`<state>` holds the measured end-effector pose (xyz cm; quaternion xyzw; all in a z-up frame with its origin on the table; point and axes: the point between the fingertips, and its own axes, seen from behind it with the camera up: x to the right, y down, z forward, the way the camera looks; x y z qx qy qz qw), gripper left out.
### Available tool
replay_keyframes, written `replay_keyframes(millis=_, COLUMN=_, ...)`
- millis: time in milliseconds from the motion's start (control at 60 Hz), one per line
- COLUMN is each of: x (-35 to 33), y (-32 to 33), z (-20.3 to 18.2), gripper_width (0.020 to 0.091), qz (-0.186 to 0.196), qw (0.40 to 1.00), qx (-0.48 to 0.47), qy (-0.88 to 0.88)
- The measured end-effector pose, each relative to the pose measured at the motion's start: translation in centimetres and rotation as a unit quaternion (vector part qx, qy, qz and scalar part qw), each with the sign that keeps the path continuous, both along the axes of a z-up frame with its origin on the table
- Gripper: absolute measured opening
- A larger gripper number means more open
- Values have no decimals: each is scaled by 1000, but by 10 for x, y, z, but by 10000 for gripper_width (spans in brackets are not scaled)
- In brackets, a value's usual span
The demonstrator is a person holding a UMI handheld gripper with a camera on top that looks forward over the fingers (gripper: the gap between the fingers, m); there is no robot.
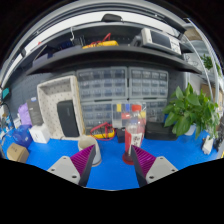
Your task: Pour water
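1. I'm looking across a blue table (60,150) that is filling the near and middle ground; a grey shelf unit (120,95) of small drawers is standing at the far side, with a shelf of clutter above it.
2. A white box-like appliance (60,105) is sitting far left; a green potted plant (192,108) is sitting to the right.
3. The gripper (113,158) is hovering low over the table, fingers spread wide, pads (85,160) facing each other with nothing between them.
4. The task item, a clear cup (133,122), is standing upright on the table just beyond the fingers, slightly right of the gap's centre line and near the plant.
5. Handling call: I'm judging it as thin clear plastic or glass, so light, smooth-walled and slippery, and easy to squash or tip. I'm planning a mid-wall grip, below the rim, with moderate squeeze. I can't tell the fill level.
6. Something red and yellow is showing at the cup, either printed on it or sitting behind it; I can't say which.
7. Labels: I'm reading no legible text or brand anywhere.
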<state>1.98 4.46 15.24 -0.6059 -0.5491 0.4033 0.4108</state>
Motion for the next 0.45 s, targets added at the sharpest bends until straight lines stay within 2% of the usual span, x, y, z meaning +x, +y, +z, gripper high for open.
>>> replay_keyframes(millis=217, x=4, y=-8, z=53, gripper_width=698, qz=3, qw=999, qx=7, qy=38)
replay_keyframes(millis=450, x=2, y=-7, z=60, gripper_width=695, qz=3, qw=999, qx=12, qy=43)
